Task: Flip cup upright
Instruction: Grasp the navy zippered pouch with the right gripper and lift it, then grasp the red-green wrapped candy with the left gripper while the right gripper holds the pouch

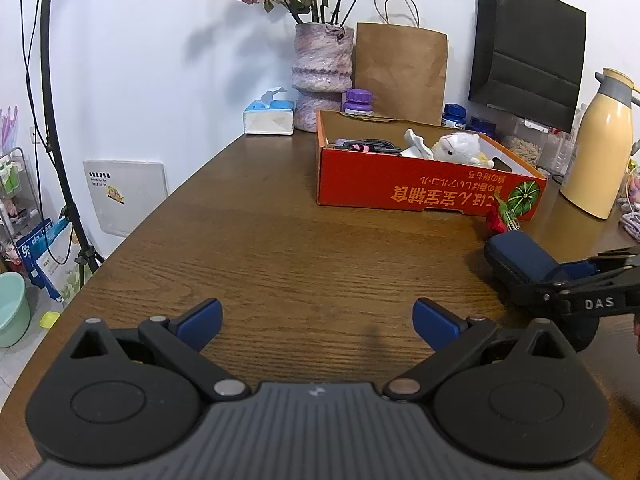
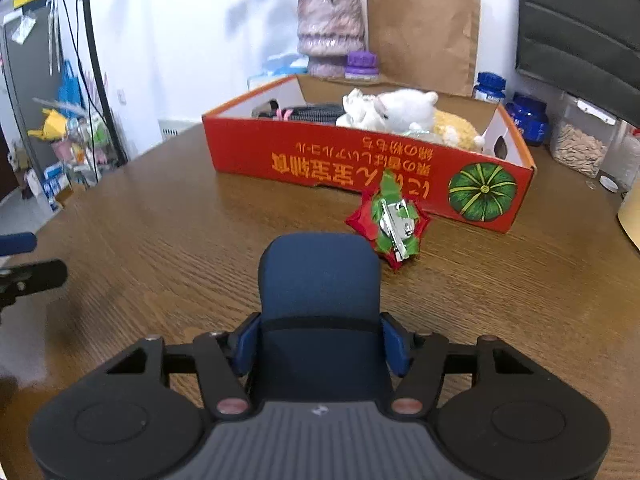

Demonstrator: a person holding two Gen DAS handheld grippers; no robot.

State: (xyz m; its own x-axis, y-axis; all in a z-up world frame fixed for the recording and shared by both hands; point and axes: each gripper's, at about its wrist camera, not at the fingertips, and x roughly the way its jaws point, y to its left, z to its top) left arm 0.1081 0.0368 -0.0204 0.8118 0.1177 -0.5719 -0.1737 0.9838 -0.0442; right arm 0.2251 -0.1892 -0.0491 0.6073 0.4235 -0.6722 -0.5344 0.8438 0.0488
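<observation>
The cup (image 2: 320, 280) is dark blue and lies on its side on the wooden table (image 2: 160, 240), its rounded end pointing away from me. My right gripper (image 2: 320, 332) is shut on it, with a blue pad pressed against each side of the cup's near part. In the left wrist view the same cup (image 1: 516, 256) shows at the right edge, with the right gripper (image 1: 560, 276) reaching in from the right around it. My left gripper (image 1: 317, 312) hovers open over bare table, well to the left of the cup, with nothing between its fingers.
A red cardboard box (image 2: 360, 160) holding plush toys and cables stands just behind the cup. A red and green foil ornament (image 2: 390, 226) lies between them. A vase (image 1: 322, 72), paper bags, jars and a cream thermos (image 1: 600, 148) line the back. The table edge (image 1: 120, 248) runs along the left.
</observation>
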